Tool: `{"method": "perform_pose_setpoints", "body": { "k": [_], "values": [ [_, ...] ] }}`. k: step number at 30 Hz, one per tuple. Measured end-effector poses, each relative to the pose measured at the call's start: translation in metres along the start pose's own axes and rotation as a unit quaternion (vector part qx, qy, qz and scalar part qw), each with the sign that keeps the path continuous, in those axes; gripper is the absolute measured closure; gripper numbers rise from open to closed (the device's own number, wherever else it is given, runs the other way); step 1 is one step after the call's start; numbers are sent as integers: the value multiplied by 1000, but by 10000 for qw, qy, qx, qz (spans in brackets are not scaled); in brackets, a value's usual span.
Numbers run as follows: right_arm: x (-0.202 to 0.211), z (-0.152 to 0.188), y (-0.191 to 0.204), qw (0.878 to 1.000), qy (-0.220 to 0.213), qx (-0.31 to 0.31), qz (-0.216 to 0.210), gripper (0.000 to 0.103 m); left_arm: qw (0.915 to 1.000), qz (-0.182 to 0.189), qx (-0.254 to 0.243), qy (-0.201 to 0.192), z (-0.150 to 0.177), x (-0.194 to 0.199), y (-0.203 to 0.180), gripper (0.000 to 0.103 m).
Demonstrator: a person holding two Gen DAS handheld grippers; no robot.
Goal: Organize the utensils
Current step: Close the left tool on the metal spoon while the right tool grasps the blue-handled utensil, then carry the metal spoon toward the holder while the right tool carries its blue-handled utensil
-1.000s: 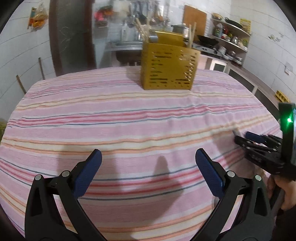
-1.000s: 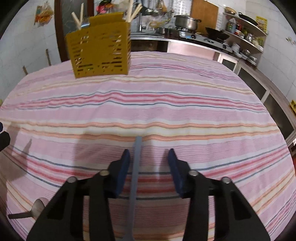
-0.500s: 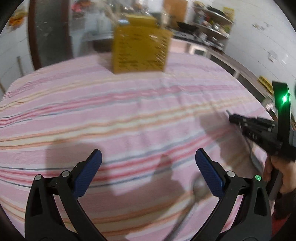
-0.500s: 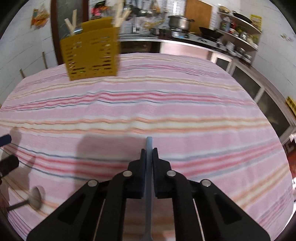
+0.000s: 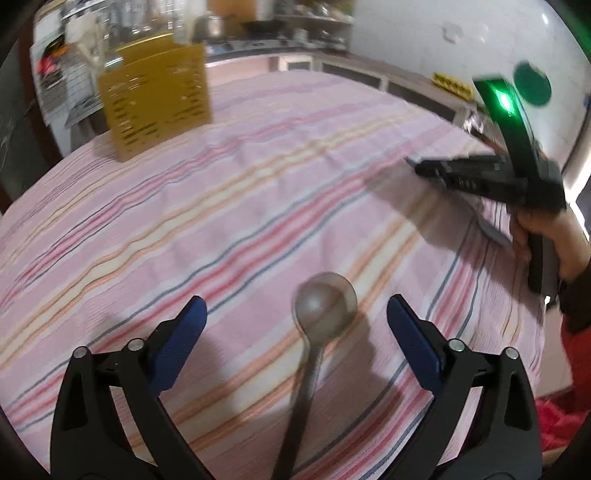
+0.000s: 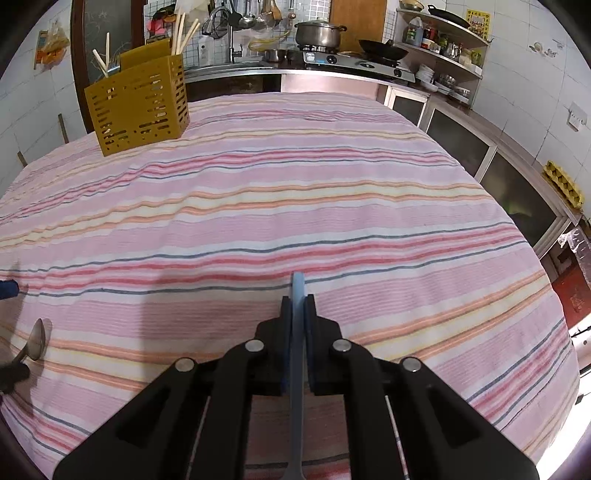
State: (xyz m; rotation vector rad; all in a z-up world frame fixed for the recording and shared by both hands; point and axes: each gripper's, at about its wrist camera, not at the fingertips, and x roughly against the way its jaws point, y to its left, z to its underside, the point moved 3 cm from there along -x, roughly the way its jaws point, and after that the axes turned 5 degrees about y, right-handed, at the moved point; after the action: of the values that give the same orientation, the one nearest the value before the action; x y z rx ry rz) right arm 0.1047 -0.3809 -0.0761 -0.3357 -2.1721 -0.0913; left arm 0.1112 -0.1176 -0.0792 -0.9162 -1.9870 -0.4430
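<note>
A metal spoon (image 5: 325,302) lies on the striped tablecloth (image 5: 221,221), its bowl pointing away from me. My left gripper (image 5: 295,308) hovers over it with a blue pad on each side; its jaws are closing and the pads do not touch the spoon. My right gripper (image 6: 298,302) is shut on the flat blue handle (image 6: 297,284) of a utensil whose head is hidden below the jaws. In the left wrist view the right gripper (image 5: 417,168) is held up at the right. The yellow slotted utensil holder (image 6: 138,107) stands at the far left of the table with chopsticks in it.
The table edge drops off at the right toward low cabinets (image 6: 498,166). Behind the table runs a kitchen counter with a sink, a pot (image 6: 317,33) and a stove. A hand (image 5: 554,243) holds the right gripper's handle.
My left gripper swung right and rolled, so the spoon came between its jaws. My right gripper shut on the blue handle and lifted it slightly off the cloth.
</note>
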Motion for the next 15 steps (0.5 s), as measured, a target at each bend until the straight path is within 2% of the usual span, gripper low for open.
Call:
{"method": "perform_pose_setpoints", "body": {
  "k": [2, 4, 6, 8, 10, 15],
  "values": [
    [-1, 0, 0, 10000, 10, -6, 5, 96, 9998, -31, -103, 163, 1, -7, -3, 23],
    [-1, 0, -1, 10000, 23, -7, 6, 96, 9994, -120, -145, 286, 0, -15, -5, 26],
    [-2, 0, -1, 10000, 39, -8, 7, 96, 9996, -70, -133, 240, -3, -14, -4, 34],
    [-2, -1, 0, 10000, 74, 6, 18, 96, 9996, 17, -98, 246, -5, -14, -4, 55],
    [-2, -1, 0, 9999, 122, 29, 31, 96, 9996, 102, -35, 273, -8, -13, -4, 68],
    [-4, -5, 1, 9994, 334, 128, 11, 95, 9992, 253, 164, 267, -9, -14, 1, 68]
  ]
}}
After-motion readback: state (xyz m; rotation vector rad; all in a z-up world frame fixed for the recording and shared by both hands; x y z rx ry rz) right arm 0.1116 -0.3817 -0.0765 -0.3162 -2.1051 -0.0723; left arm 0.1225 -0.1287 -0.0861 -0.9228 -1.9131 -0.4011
